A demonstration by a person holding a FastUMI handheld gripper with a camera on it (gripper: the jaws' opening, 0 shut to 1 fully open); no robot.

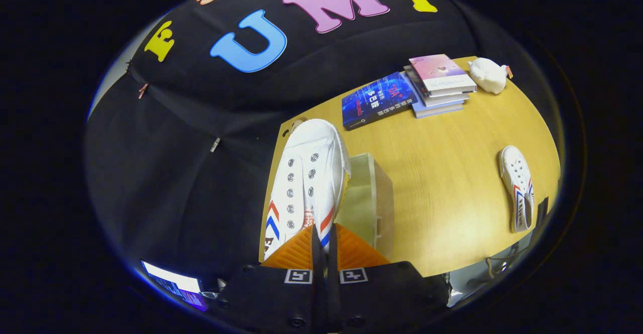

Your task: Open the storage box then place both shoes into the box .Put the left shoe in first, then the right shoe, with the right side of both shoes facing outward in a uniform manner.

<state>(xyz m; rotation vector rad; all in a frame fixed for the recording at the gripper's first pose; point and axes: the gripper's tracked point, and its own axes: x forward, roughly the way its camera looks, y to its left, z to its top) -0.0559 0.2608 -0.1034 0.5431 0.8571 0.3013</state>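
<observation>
- Gripper view: we saw the gripper (324, 246) w/ its fingers pressed nearly together, pinching the heel end of a white shoe (306, 183); only a thin slit showed between them.
- That shoe, w/ red and blue chevrons on its side, hung toe-away from us, above the near edge of the table (442, 188) and just beside the storage box (369, 198).
- The box was a pale, translucent container standing on the wood-tone tabletop, right next to the held shoe; we couldn't tell whether its door was open.
- The second white shoe (518, 187) lay on the table well apart from the box, near the far side edge.
- Beyond the box: a blue book (377, 100) flat on the table, touching a small stack of books (439, 84), and a white lump-shaped object (488, 74) just beside the stack.
- Room: black cloth wall behind and alongside the table; a lit screen (173, 284) sat low beside the gripper body.
</observation>
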